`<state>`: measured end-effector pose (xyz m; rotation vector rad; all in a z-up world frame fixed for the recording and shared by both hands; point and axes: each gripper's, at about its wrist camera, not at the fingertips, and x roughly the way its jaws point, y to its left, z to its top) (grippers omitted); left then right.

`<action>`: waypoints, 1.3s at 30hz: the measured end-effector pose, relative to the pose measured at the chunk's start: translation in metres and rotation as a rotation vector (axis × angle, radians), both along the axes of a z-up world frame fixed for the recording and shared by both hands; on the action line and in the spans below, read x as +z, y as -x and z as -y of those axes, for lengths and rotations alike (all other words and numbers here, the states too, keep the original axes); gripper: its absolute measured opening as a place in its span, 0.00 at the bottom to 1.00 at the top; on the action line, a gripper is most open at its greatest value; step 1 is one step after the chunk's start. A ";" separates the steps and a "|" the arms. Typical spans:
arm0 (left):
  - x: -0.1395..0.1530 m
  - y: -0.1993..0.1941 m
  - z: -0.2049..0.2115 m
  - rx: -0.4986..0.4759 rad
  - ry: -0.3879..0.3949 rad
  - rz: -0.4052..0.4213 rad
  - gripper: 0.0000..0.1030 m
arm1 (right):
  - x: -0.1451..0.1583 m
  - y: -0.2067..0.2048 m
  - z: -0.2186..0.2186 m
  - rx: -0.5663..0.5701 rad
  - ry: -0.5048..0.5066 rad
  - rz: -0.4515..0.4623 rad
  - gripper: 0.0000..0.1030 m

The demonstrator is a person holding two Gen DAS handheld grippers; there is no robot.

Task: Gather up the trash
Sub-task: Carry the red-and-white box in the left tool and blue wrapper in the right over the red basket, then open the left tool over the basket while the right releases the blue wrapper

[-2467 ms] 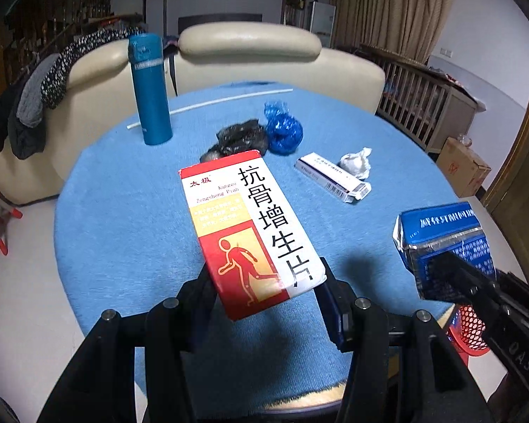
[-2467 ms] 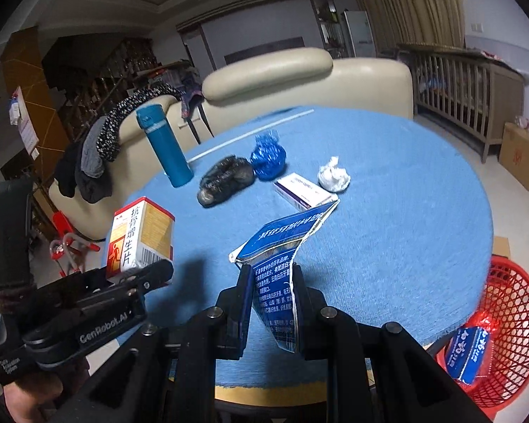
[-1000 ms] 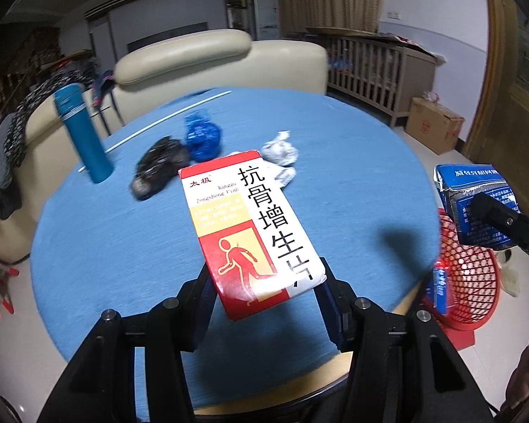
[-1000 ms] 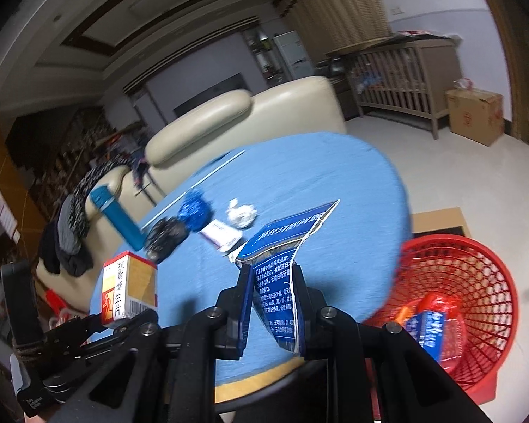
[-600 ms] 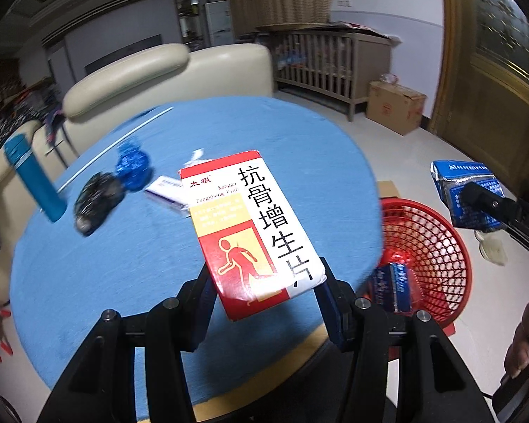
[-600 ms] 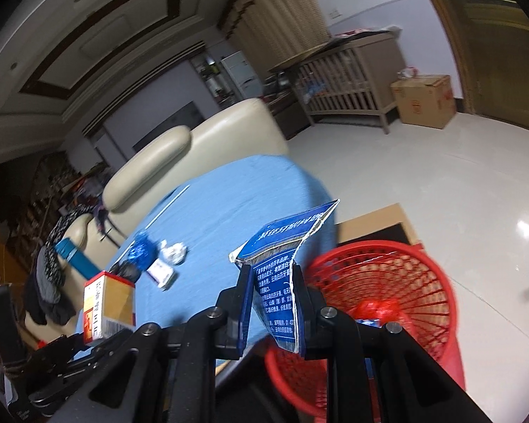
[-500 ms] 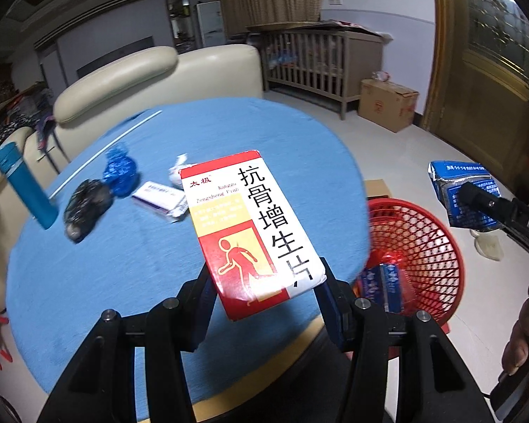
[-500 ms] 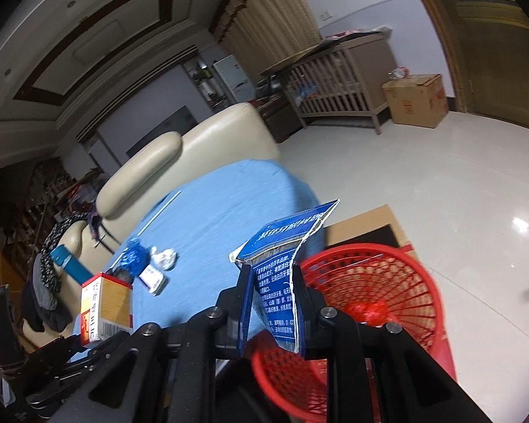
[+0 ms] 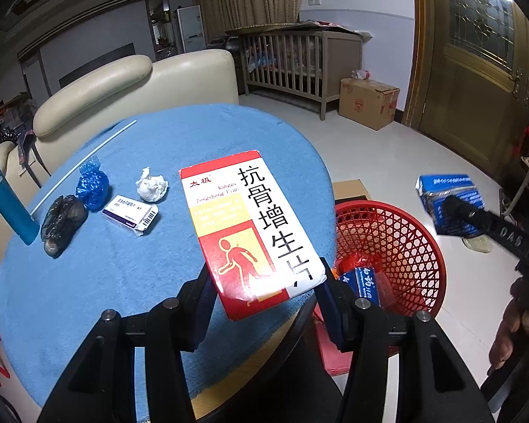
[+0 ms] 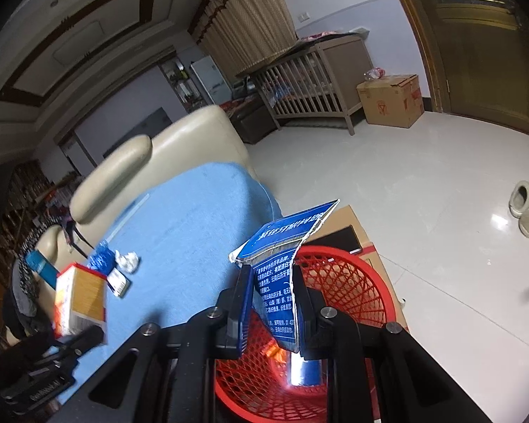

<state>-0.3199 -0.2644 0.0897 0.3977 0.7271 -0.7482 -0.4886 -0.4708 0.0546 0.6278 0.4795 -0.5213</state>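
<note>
My left gripper is shut on a red, white and yellow medicine box, held over the near edge of the blue round table. My right gripper is shut on a torn blue packet, held above the red mesh basket. The basket stands on the floor right of the table and holds a blue box and red wrapping. A small white box, a crumpled tissue, a blue bag and a black bag lie on the table.
A blue flask stands at the table's left edge, and a white rod lies across its far side. Cream sofas lie behind. A wooden crib, a cardboard box and slippers sit on the tiled floor.
Both grippers have swung right from over the table toward the red basket, each holding its item. The right gripper with the blue packet is now over the basket.
</note>
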 end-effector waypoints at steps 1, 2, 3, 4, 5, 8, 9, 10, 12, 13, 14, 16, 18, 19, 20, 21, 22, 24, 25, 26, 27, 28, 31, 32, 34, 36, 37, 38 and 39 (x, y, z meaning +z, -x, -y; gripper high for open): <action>-0.001 -0.001 0.000 -0.002 0.001 -0.002 0.53 | -0.002 -0.003 -0.001 0.003 -0.002 -0.011 0.21; -0.001 -0.001 0.001 -0.004 0.001 -0.004 0.53 | -0.005 -0.004 0.000 0.005 -0.005 -0.022 0.21; -0.002 -0.001 0.002 -0.008 0.002 -0.008 0.53 | -0.008 -0.005 0.000 0.006 -0.006 -0.035 0.21; -0.003 -0.002 0.003 -0.012 0.002 -0.010 0.53 | -0.011 -0.006 0.000 0.007 -0.007 -0.044 0.21; -0.004 -0.002 0.005 -0.017 0.003 -0.013 0.53 | -0.014 -0.006 0.000 0.008 -0.008 -0.056 0.21; -0.007 -0.001 0.010 -0.035 0.003 -0.020 0.53 | -0.019 -0.006 0.002 0.004 -0.002 -0.084 0.21; -0.008 -0.001 0.013 -0.043 0.004 -0.023 0.53 | -0.020 -0.006 0.002 0.003 -0.002 -0.092 0.21; -0.009 -0.001 0.014 -0.048 0.005 -0.024 0.53 | -0.021 -0.007 0.003 0.004 -0.001 -0.101 0.21; -0.009 -0.001 0.018 -0.057 0.009 -0.024 0.53 | -0.022 -0.009 0.003 0.008 0.003 -0.117 0.21; -0.009 -0.001 0.019 -0.059 0.011 -0.027 0.53 | -0.023 -0.010 0.004 0.012 0.003 -0.125 0.21; -0.010 -0.001 0.020 -0.062 0.013 -0.030 0.53 | -0.025 -0.012 0.004 0.016 0.002 -0.133 0.21; -0.011 -0.001 0.021 -0.064 0.012 -0.030 0.53 | -0.029 -0.018 0.002 0.023 0.000 -0.151 0.21; -0.013 -0.002 0.022 -0.066 0.010 -0.039 0.53 | -0.036 -0.026 0.003 0.039 -0.010 -0.178 0.21; -0.014 -0.003 0.023 -0.067 0.010 -0.042 0.53 | -0.041 -0.030 0.003 0.047 -0.014 -0.195 0.21; -0.015 -0.004 0.024 -0.070 0.008 -0.045 0.53 | -0.046 -0.034 0.004 0.047 -0.018 -0.218 0.23; -0.016 -0.004 0.025 -0.073 0.007 -0.049 0.53 | -0.050 -0.037 0.006 0.044 -0.024 -0.238 0.24; -0.017 -0.005 0.027 -0.076 0.005 -0.052 0.53 | -0.055 -0.040 0.007 0.044 -0.037 -0.262 0.24; -0.018 -0.006 0.031 -0.086 0.002 -0.053 0.53 | -0.064 -0.044 0.011 0.050 -0.066 -0.292 0.24; -0.019 -0.005 0.033 -0.092 -0.001 -0.054 0.53 | -0.064 -0.043 0.012 0.048 -0.069 -0.293 0.24; -0.019 -0.005 0.036 -0.103 -0.003 -0.059 0.53 | -0.064 -0.041 0.014 0.041 -0.070 -0.294 0.24; -0.020 -0.004 0.040 -0.111 -0.006 -0.063 0.53 | -0.064 -0.040 0.015 0.033 -0.071 -0.294 0.25; -0.021 -0.003 0.042 -0.117 -0.008 -0.065 0.53 | -0.063 -0.037 0.017 0.026 -0.078 -0.289 0.26; -0.025 0.003 0.055 -0.159 -0.023 -0.074 0.53 | -0.060 -0.029 0.023 0.003 -0.097 -0.265 0.42; -0.026 0.006 0.060 -0.180 -0.032 -0.082 0.54 | -0.057 -0.025 0.025 -0.013 -0.101 -0.250 0.66; -0.030 0.011 0.070 -0.215 -0.045 -0.095 0.54 | -0.051 -0.015 0.028 -0.047 -0.097 -0.206 0.74; -0.035 0.017 0.083 -0.247 -0.075 -0.094 0.55 | -0.042 -0.006 0.032 -0.081 -0.087 -0.181 0.74; -0.038 0.021 0.089 -0.262 -0.086 -0.094 0.54 | -0.039 -0.001 0.033 -0.096 -0.083 -0.172 0.74; -0.040 0.024 0.094 -0.276 -0.088 -0.097 0.54 | -0.034 0.005 0.036 -0.118 -0.077 -0.161 0.74; -0.042 0.028 0.101 -0.295 -0.096 -0.096 0.54 | -0.031 0.009 0.038 -0.133 -0.073 -0.155 0.74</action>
